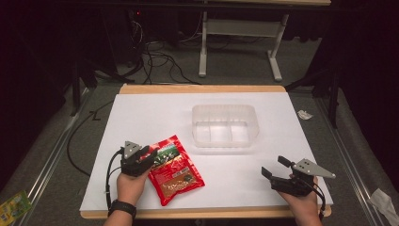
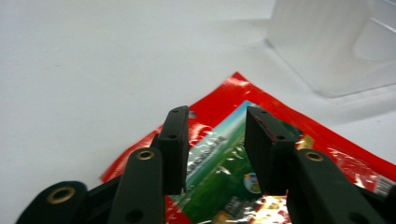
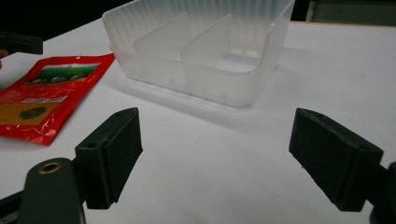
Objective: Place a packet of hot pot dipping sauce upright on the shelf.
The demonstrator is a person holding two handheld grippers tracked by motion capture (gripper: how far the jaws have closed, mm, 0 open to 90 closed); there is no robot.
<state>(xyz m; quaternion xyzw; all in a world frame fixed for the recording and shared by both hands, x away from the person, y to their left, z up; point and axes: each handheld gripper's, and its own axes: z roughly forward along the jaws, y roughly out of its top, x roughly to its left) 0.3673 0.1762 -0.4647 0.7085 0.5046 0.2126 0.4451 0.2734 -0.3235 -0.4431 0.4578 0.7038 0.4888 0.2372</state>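
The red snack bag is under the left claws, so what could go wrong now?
The red snack bag lies flat on the white table, so the open left gripper might only pinch the slippery top film and slide off. Squeezing its middle could crush the snacks inside. The clear divided bin looks light; a bump while dropping the bag in might shove it away.

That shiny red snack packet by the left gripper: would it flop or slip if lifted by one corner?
The red packet lies flat and thin on the white table, so it would probably sag when lifted by a corner. Its glossy film shows glare, so it may slip between the pads. It looks light, so a push would likely slide it rather than tip it.
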